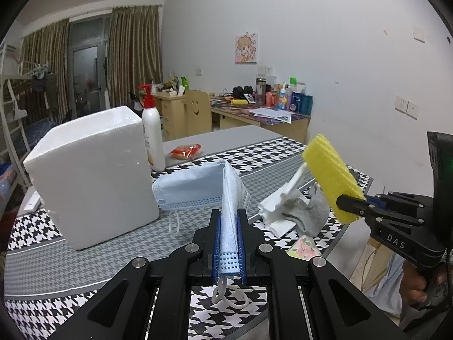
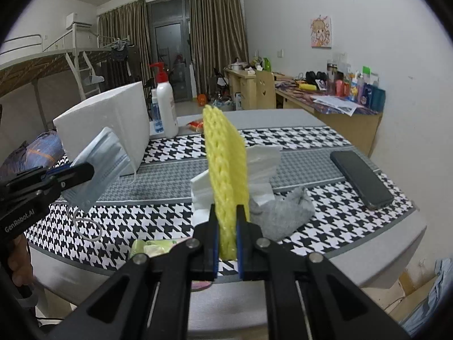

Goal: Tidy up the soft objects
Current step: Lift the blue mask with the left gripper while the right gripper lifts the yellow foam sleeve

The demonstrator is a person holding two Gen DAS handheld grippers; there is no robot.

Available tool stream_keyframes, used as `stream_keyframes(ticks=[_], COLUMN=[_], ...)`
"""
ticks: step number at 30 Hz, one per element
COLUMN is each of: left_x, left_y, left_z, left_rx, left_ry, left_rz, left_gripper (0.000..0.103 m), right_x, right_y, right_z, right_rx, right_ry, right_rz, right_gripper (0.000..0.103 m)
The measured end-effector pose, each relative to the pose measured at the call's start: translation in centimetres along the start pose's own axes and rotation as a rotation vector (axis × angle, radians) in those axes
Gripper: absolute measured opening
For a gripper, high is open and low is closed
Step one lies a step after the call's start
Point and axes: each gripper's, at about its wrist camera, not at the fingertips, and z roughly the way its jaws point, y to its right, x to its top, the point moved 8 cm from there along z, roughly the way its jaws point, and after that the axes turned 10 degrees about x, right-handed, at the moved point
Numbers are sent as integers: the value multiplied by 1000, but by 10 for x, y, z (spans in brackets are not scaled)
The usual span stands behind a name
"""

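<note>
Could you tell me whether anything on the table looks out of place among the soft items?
Yes: a dark phone lies flat on the houndstooth cloth near the grey sock and white cloth; it is hard, not soft. Otherwise nothing looks spilled or damaged.

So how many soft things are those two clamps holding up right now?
2. The pale blue pleated face mask is pinched in the left gripper; the yellow ribbed foam pad is pinched in the right gripper. More soft items lie on the table, some possibly hidden.
</note>
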Motion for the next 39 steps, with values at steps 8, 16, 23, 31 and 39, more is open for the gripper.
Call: stream_keyframes(ticks=[8, 16, 23, 31, 39], left_x=[7, 16, 25, 37, 46], left_y=[-2, -7, -13, -14, -17], left_z=[-13, -23, -32, -27, -25], left_rx=[21, 46, 69, 77, 82], left_ry=[38, 68, 99, 108, 119], left_rz=[10, 15, 19, 23, 23], left_gripper=[11, 11, 11, 11, 11], right_x=[12, 20, 31, 45, 56], right_y=[-6, -15, -20, -24, -27], right_z=[-16, -16, -15, -10, -9], right_rx=[-8, 10, 25, 31, 40], right_ry=[52, 69, 88, 121, 143], right_rz=[-20, -35, -46, -53, -58], right_gripper=[12, 12, 12, 12, 12])
